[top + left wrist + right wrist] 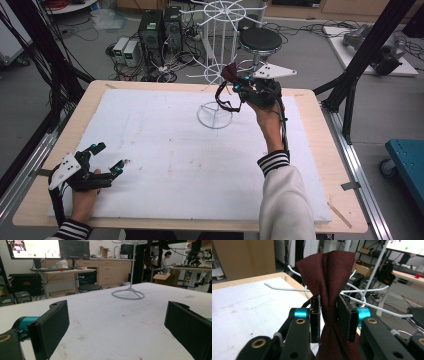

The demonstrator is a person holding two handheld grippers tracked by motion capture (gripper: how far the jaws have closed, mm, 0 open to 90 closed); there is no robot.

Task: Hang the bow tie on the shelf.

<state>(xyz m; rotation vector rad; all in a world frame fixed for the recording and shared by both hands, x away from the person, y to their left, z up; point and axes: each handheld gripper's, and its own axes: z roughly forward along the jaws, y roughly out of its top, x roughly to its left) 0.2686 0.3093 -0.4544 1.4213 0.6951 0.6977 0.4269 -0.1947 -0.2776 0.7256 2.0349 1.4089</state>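
My right gripper [239,85] is raised over the far middle of the table, next to the white wire rack [216,50]. It is shut on the knot of a dark red bow tie [328,270], whose wings fan out above the jaws [230,74]. A black strap [225,102] dangles from the tie toward the rack's ring base [215,116]. In the right gripper view the rack's white arms [372,307] spread just behind the tie. At the near left my left gripper [110,157] rests low on the white foam board [165,160], open with nothing between its pads [50,325].
The wooden table's rim [320,130] frames the board. Beyond the far edge stand a black stool [260,39] and computer towers [160,30] on the floor. Black frame posts [367,47] rise at both sides. A blue cart [407,160] sits at the right.
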